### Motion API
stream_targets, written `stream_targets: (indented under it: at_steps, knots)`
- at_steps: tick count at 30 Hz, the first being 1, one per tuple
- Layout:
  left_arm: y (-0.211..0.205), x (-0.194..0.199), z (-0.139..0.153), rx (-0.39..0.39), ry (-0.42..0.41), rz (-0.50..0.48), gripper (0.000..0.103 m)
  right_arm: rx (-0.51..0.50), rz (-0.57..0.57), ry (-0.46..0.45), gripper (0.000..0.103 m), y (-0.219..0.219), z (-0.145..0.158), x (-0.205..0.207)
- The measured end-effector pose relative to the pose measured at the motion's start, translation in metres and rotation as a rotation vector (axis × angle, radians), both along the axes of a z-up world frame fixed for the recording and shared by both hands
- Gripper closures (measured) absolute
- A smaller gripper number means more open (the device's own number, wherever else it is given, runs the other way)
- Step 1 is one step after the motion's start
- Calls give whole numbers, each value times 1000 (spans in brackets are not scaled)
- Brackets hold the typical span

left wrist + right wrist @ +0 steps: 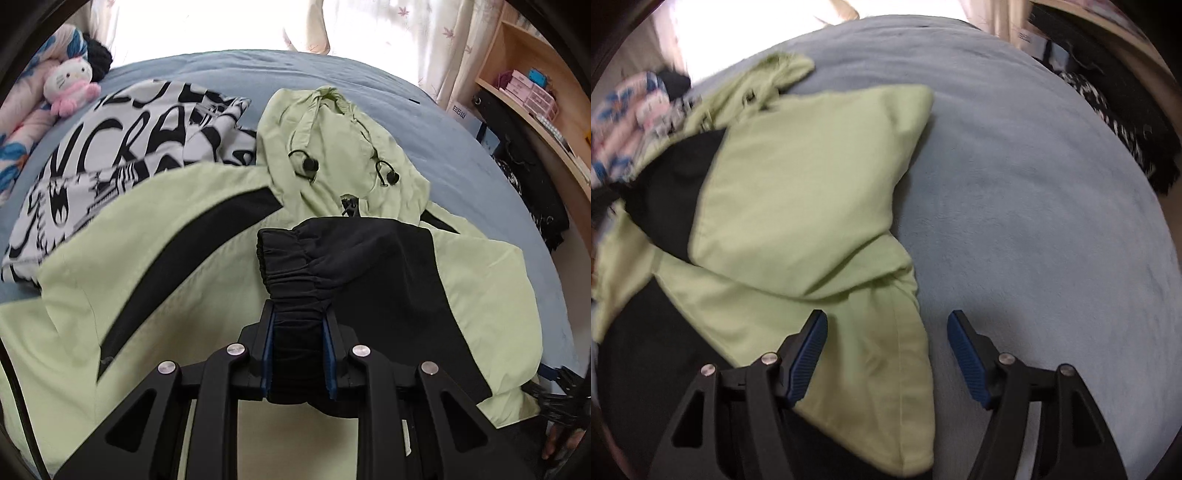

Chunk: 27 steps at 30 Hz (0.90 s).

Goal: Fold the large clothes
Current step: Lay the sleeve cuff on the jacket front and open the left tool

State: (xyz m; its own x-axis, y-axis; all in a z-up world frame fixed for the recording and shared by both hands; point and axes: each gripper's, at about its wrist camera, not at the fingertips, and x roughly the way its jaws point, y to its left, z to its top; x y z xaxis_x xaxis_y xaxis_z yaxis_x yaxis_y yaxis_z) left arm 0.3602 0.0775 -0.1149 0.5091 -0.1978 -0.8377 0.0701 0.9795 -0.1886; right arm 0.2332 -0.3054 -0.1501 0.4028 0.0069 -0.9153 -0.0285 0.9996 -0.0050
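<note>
A light green hooded jacket with black panels lies spread on the blue bed. Its hood points away, with two black cord stoppers. My left gripper is shut on the jacket's black elastic sleeve cuff and holds it over the jacket's chest. In the right wrist view the same jacket lies with its right side folded. My right gripper is open and empty over the jacket's green lower corner, at the cloth's edge.
A black-and-white printed garment lies left of the jacket. A plush cat toy and floral bedding sit at the far left. Wooden shelves and dark clothes stand right of the bed. The other gripper shows at the right edge.
</note>
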Motion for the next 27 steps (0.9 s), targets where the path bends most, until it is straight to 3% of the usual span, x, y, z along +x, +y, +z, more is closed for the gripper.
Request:
stream_targets:
  at_steps: [2, 5, 8, 10, 11, 12, 14, 16, 18, 19, 20, 21, 23, 27]
  knots:
    - [2, -4, 0, -15, 4, 9, 83, -25, 11, -31, 37, 6, 0, 10]
    - [1, -7, 9, -20, -16, 5, 83, 31, -26, -56, 86, -5, 10, 16]
    - [0, -14, 7, 59, -46, 21, 83, 71, -89, -23, 86, -25, 2, 13]
    - [3, -15, -14, 88, 23, 20, 83, 93, -95, 16, 86, -29, -5, 9]
    - [5, -18, -26, 107, 57, 12, 83, 90, -90, 24, 84, -29, -1, 6]
    - [5, -20, -32, 114, 75, -4, 82, 97, -95, 41, 76, -29, 4, 5]
    - [5, -30, -36, 103, 90, -55, 80, 196, -97, 68, 59, -35, 19, 2]
    - [9, -36, -27, 68, 88, -90, 75, 302, -85, 28, 51, -39, 39, 0]
    - [15, -38, -14, 34, 60, -98, 63, 376, -94, -41, 31, -42, 61, 6]
    - [18, -36, -8, 21, 44, -93, 57, 391, -99, -60, 26, -43, 65, 9]
    - [23, -33, -2, 14, 17, -74, 45, 399, -115, -90, 22, -43, 70, 21]
    - [26, -29, 2, 15, -1, -53, 38, 392, -123, -98, 22, -44, 70, 29]
    - [31, -14, 2, 7, -4, -7, 37, 371, -164, -93, 22, -45, 60, 61]
    - [29, 21, -23, -45, 88, 27, 37, 380, -256, -40, 22, -53, 25, 123]
